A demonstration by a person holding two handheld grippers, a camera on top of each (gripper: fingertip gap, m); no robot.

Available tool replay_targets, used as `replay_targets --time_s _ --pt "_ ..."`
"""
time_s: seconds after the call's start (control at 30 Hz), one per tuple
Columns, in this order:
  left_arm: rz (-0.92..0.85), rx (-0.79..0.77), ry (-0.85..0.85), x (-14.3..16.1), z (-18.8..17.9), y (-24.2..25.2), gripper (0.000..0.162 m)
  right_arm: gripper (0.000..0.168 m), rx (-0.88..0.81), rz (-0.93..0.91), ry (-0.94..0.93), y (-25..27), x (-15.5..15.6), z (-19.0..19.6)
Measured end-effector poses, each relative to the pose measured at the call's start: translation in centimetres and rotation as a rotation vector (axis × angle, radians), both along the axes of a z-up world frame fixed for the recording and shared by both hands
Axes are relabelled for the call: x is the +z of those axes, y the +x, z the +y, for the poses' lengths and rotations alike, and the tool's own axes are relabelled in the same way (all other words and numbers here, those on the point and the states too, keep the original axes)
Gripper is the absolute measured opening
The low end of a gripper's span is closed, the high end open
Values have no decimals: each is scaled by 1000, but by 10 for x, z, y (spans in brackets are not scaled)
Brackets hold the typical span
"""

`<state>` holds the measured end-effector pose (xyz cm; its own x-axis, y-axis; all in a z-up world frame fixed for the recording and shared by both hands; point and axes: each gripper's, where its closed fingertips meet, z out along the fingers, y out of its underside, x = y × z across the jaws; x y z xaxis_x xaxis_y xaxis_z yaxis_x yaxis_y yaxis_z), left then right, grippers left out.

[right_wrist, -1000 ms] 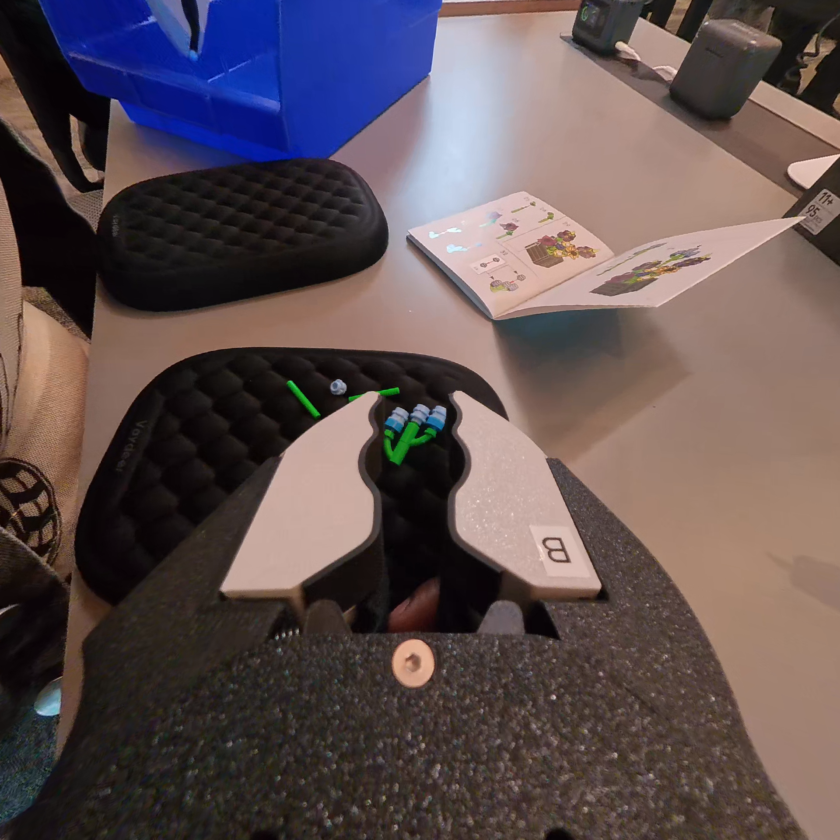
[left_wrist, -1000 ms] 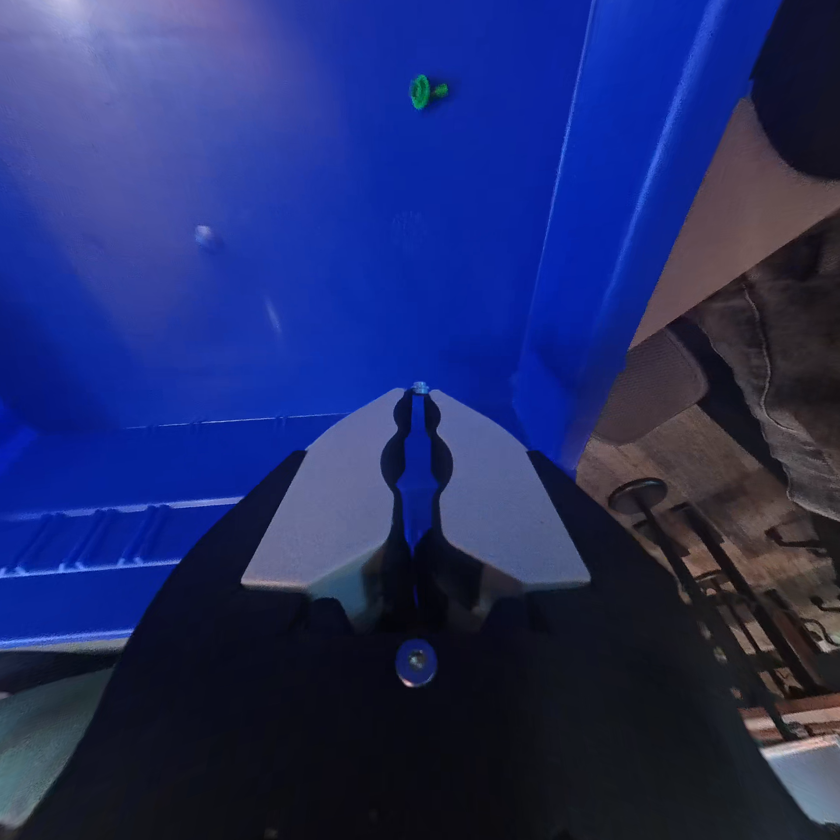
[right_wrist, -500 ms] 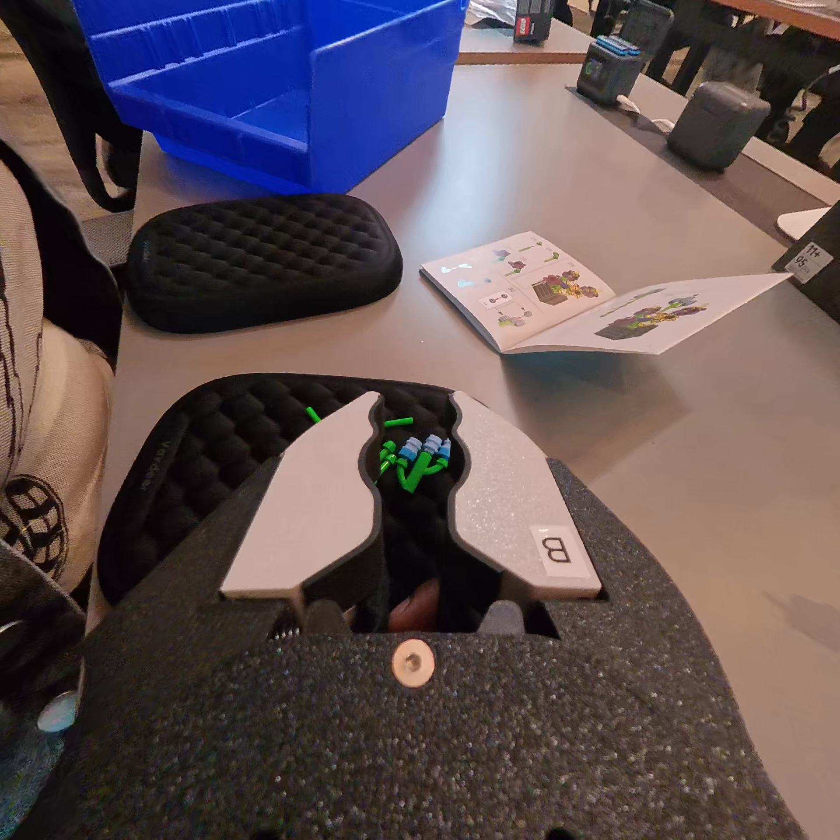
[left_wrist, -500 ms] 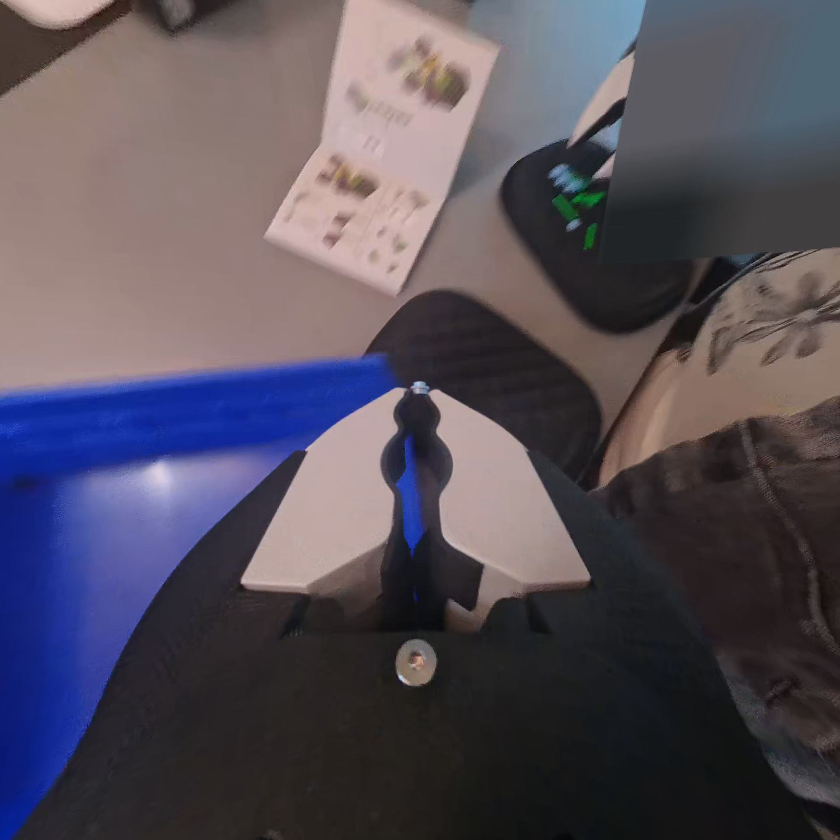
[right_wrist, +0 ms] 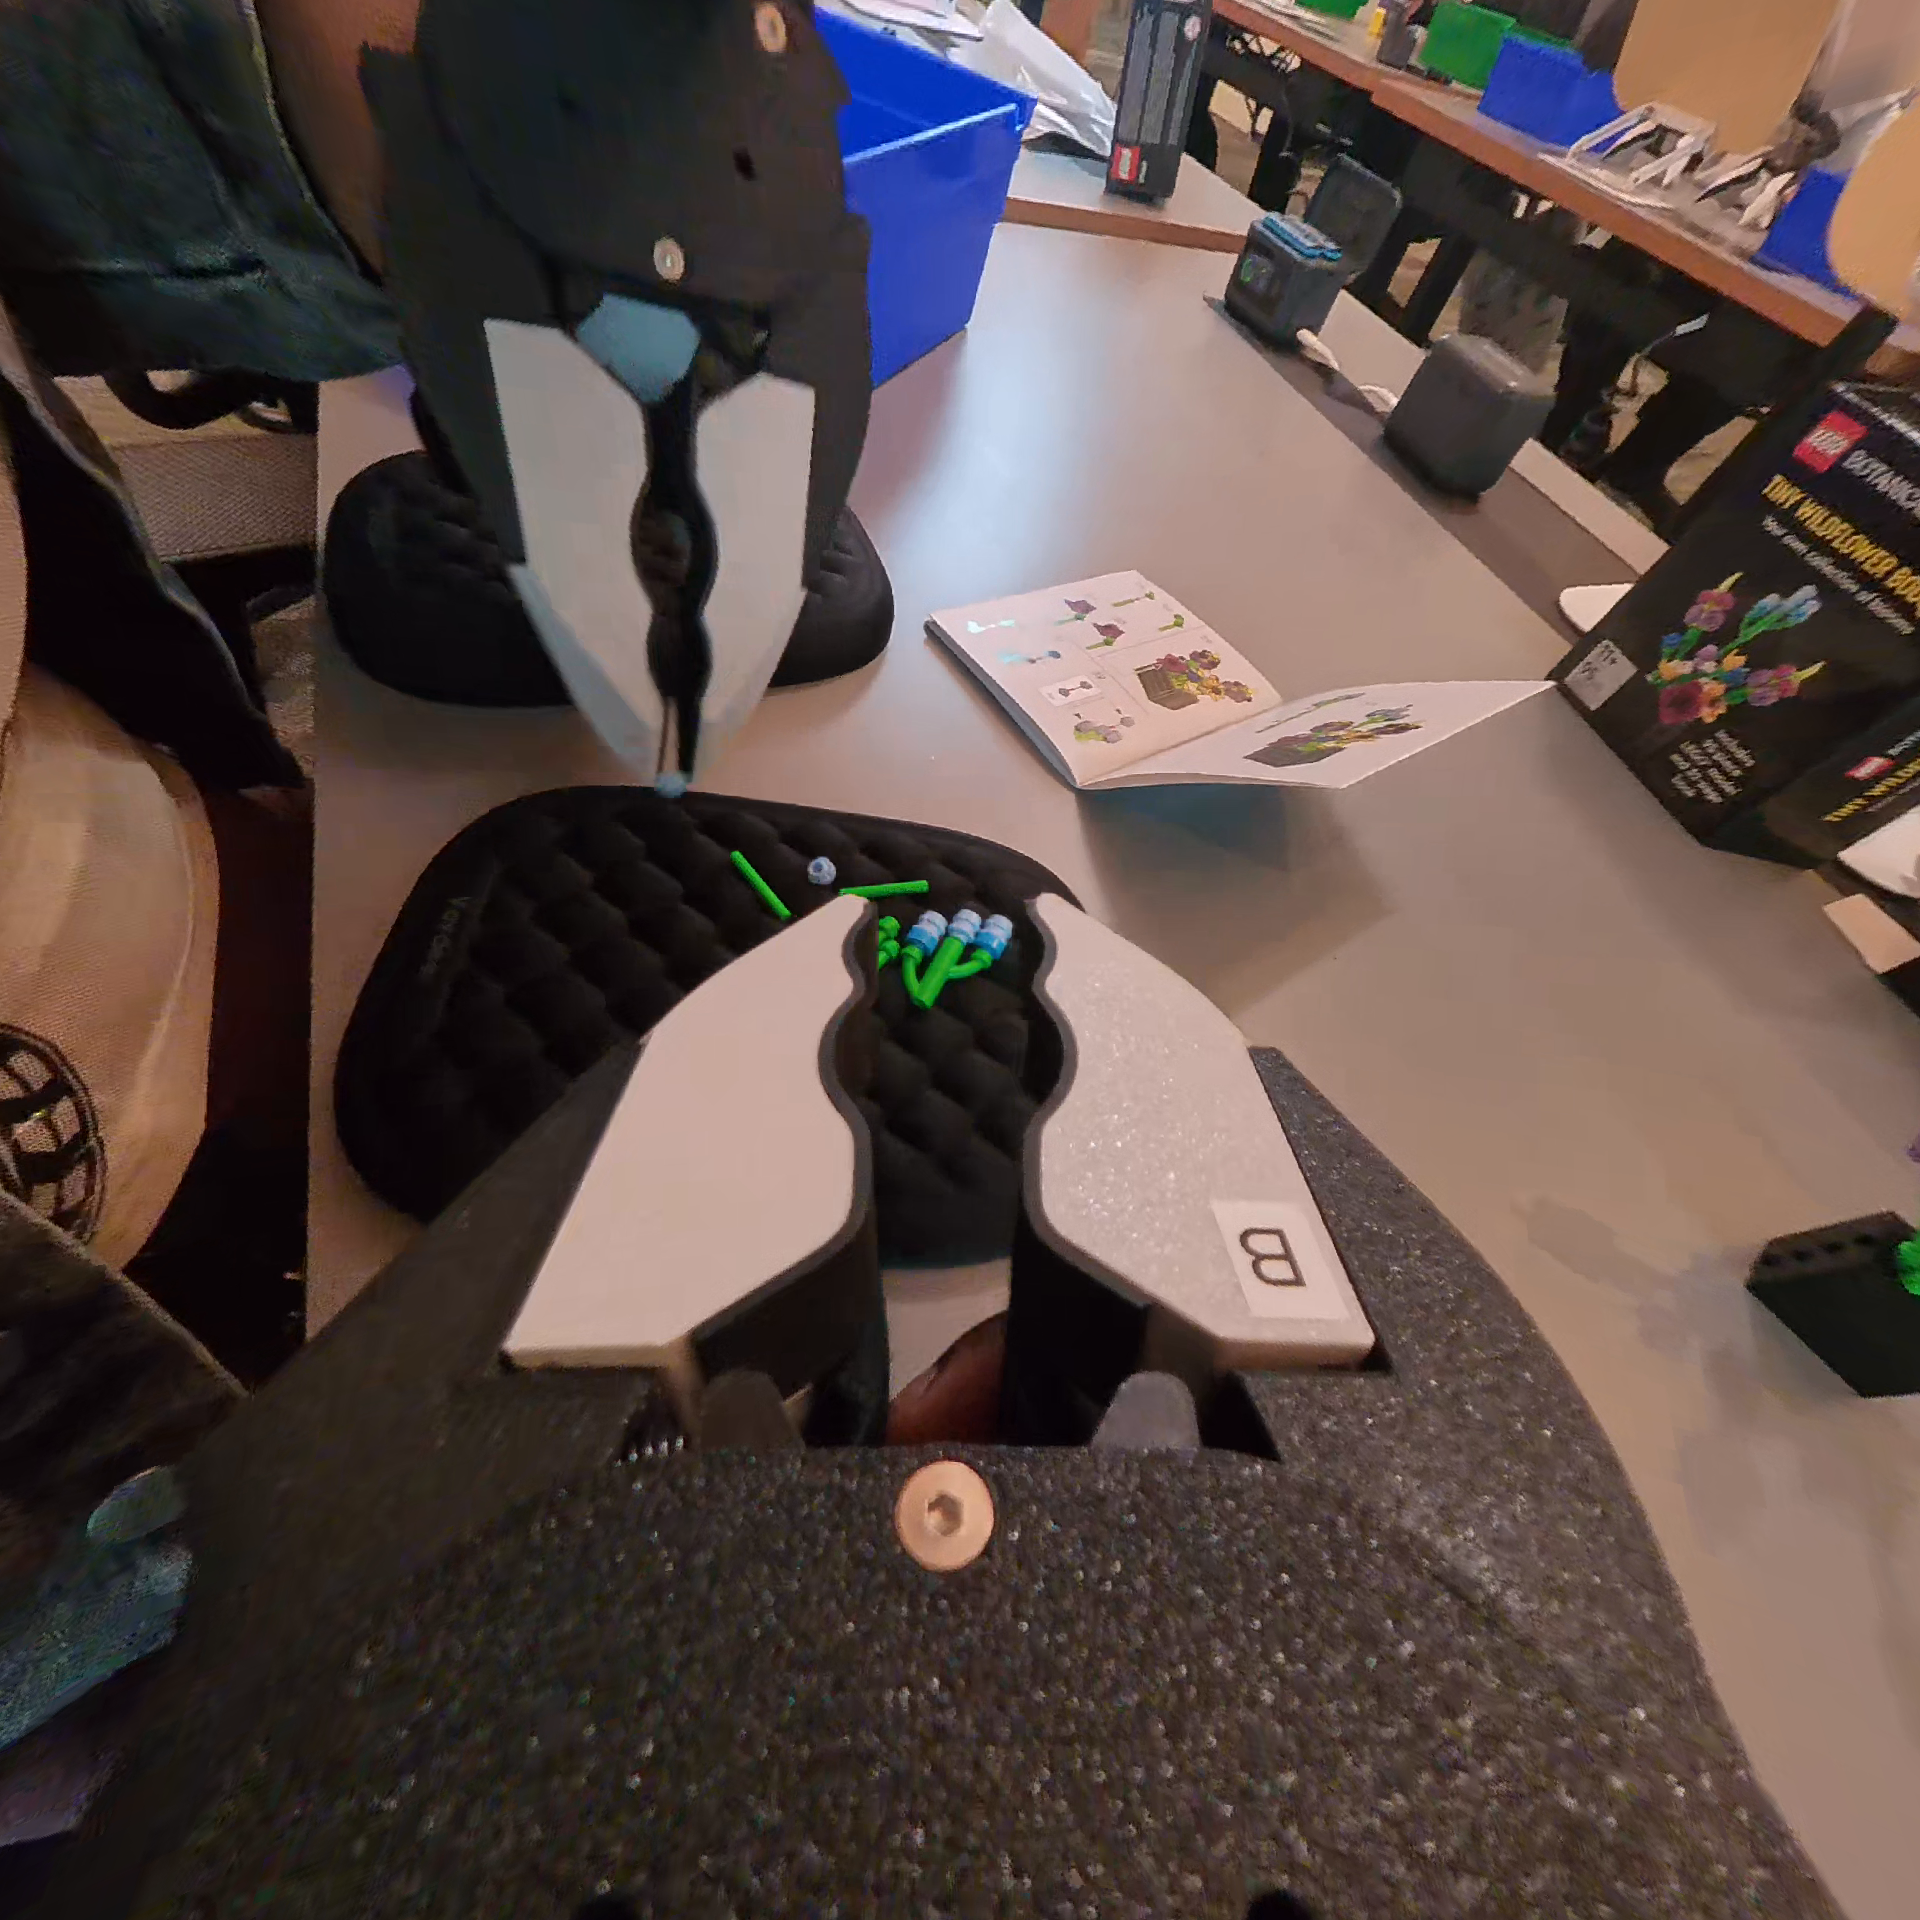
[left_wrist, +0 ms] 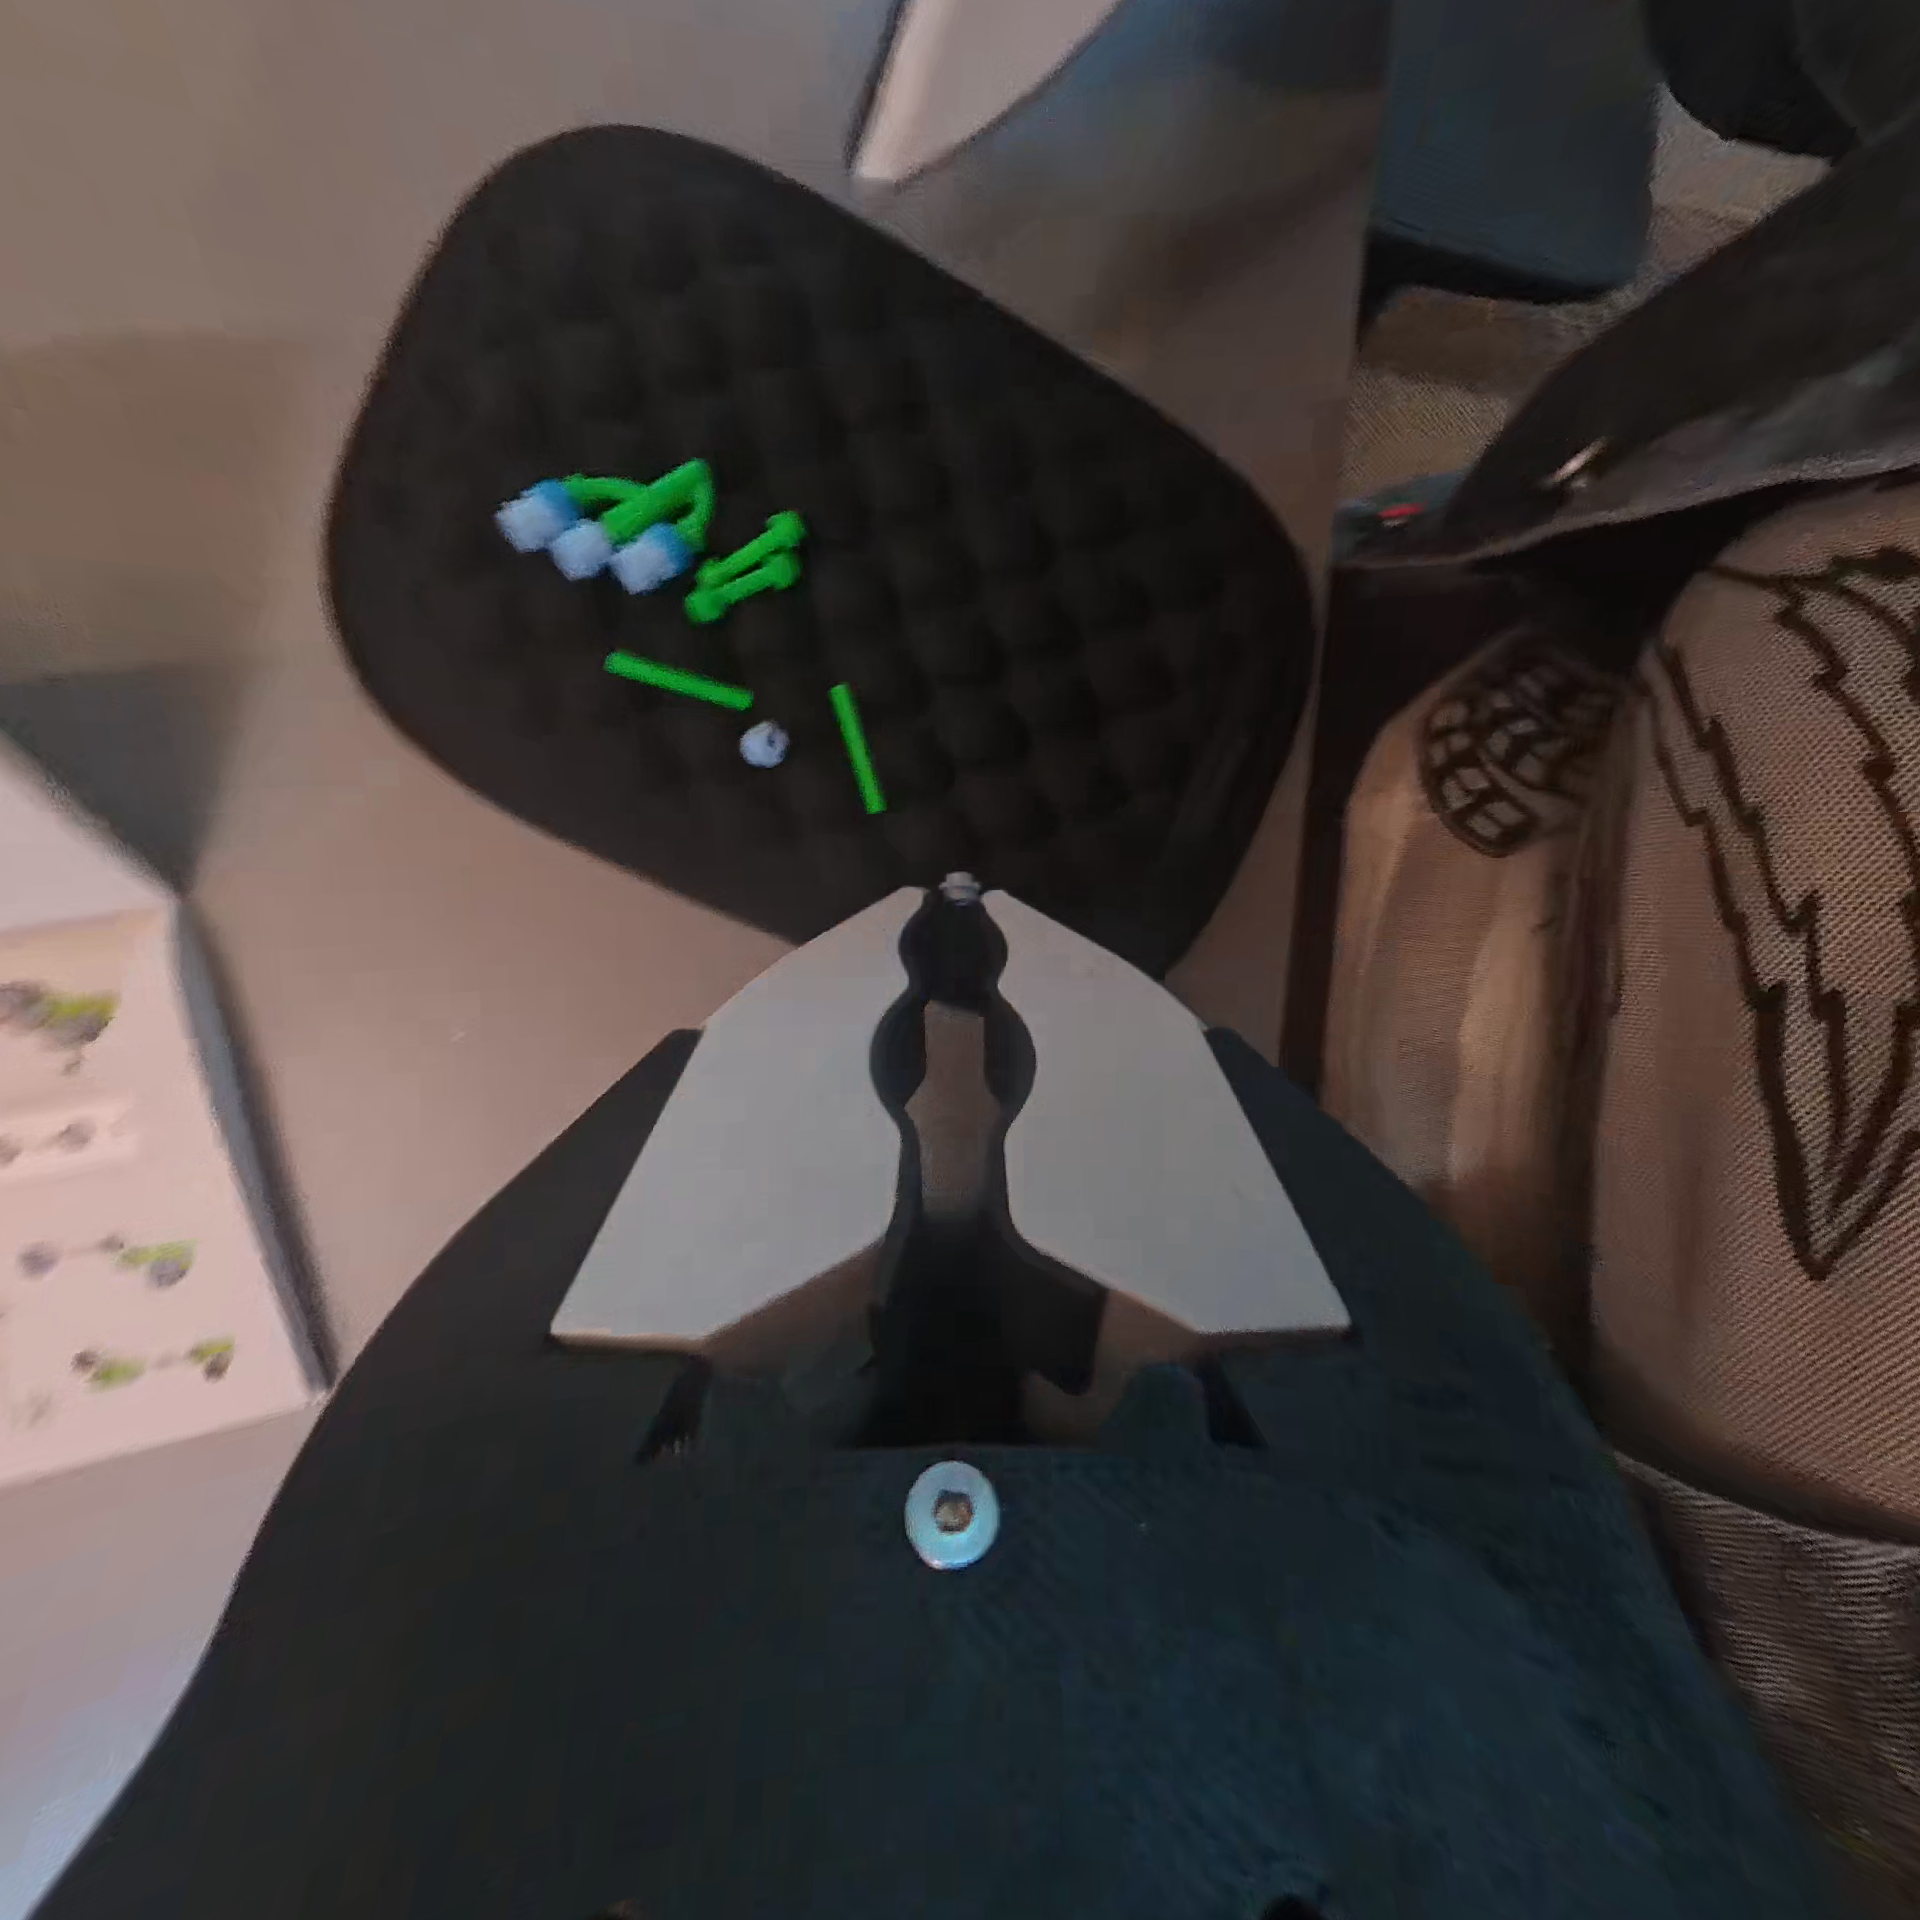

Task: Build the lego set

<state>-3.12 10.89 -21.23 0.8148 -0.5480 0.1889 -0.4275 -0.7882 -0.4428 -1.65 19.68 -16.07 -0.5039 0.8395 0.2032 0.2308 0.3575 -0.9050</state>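
Note:
My left gripper (left_wrist: 956, 906) is shut on a tiny pale blue round piece (left_wrist: 958, 886) and hangs just over the far edge of the near black pad (left_wrist: 987, 436). It also shows in the right wrist view (right_wrist: 673, 769), pointing down with the piece (right_wrist: 671, 781) at its tips. On the pad (right_wrist: 540, 987) lie a green stem with three blue flower heads (right_wrist: 951, 951), two thin green bars (right_wrist: 758, 883), small green pieces (left_wrist: 748, 566) and a pale round piece (right_wrist: 821, 871). My right gripper (right_wrist: 951, 914) is open and empty, just above the flower stem.
An open instruction booklet (right_wrist: 1143, 675) lies right of the pad. A second black pad (right_wrist: 416, 582) and a blue bin (right_wrist: 925, 187) are behind my left gripper. The set's box (right_wrist: 1787, 644) and a black brick block (right_wrist: 1839, 1299) stand at the right. A person's clothing is at the left. One gripper's finger ends stand about 10 cm off the other's. My right tips are roughly 25 cm from the black brick block (right_wrist: 1839, 1299).
My left gripper has come out of the blue bin with the tiny piece and swung over to the near pad. My right gripper has stayed open over the flower stem.

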Motion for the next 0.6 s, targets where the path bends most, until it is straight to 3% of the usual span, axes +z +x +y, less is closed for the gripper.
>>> replay_targets --time_s 0.13,0.6 --pt "78 -41 -88 -10 5 7 6 26 -9 23 18 5 6 4" --pt "90 -24 -58 -9 12 15 15 25 32 32 -3 8 5 -3"
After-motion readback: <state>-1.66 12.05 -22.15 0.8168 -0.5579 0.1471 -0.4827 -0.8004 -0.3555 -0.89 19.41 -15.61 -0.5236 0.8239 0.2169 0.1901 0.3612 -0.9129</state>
